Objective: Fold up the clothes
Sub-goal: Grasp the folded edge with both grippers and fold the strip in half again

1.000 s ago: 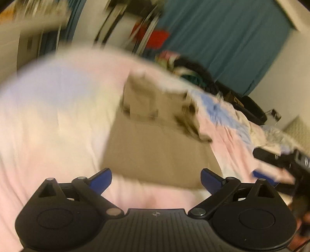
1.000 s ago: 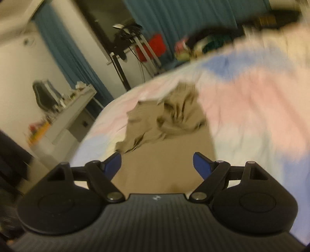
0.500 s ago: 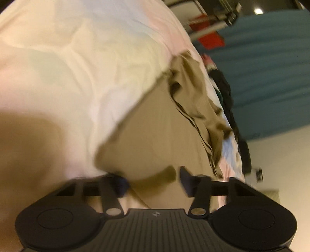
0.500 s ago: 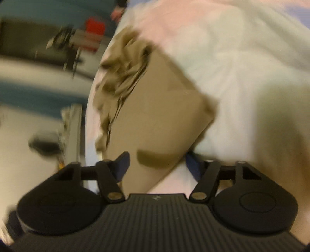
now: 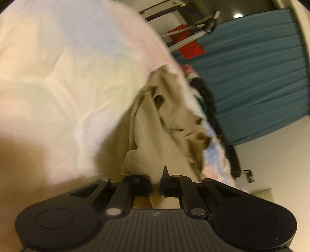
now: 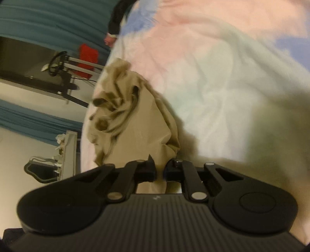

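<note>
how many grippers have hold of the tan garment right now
2: the left gripper and the right gripper each pinch a near corner of the tan garment lying on the pastel bedsheet.

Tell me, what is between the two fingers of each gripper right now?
Tan cloth. The left gripper pinches the tan garment in its own view; the right gripper pinches another part of it in its view.

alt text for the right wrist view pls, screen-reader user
The right gripper is shut on a corner of a tan garment, which lies bunched on a pastel bedsheet. Teal curtains and a red object sit blurred behind.
</note>
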Tool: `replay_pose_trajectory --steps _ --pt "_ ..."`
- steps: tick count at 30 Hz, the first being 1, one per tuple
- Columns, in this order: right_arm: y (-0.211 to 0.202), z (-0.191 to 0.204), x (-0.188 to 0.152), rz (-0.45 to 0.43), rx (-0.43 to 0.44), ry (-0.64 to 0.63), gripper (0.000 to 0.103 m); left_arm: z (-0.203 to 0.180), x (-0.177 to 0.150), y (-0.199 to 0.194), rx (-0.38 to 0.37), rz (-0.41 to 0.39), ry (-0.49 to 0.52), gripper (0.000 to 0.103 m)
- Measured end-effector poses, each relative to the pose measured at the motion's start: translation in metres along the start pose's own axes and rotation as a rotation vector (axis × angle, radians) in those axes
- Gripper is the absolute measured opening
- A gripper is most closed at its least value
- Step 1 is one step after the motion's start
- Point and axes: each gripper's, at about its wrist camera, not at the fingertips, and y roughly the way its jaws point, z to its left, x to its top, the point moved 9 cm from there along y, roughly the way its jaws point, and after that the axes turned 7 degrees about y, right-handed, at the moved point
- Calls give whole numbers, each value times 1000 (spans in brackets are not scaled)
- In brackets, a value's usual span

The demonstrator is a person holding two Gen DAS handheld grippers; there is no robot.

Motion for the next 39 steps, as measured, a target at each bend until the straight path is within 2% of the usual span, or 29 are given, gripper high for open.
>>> replay_pose_trajectory --steps 6,11,15,18,21,26,30,37,39 --pt "-37 31 4 -13 58 -49 9 -43 7 -35 -36 -37 77 8" --pt "-76 45 -4 -3 71 -106 9 -71 1 -64 -17 -35 123 8" --pt "-112 53 -20 14 80 -162 9 -88 -14 -101 -6 -30 151 8" --pt "-147 50 -35 30 97 -188 9 -90 -32 -138 -12 -19 125 8" --pt "-178 46 -51 36 122 -196 9 -92 -51 -176 -24 -22 117 8" --pt "-215 38 -68 32 145 -177 9 -100 -69 -210 -34 -28 119 8" --pt "-197 47 -59 30 104 -161 10 -105 -54 -197 10 -35 120 8" --pt "-113 84 -16 26 10 -122 11 -95 20 -106 123 -20 44 9" --pt "-85 89 -2 24 -17 -108 11 -93 37 -80 161 -14 65 9"
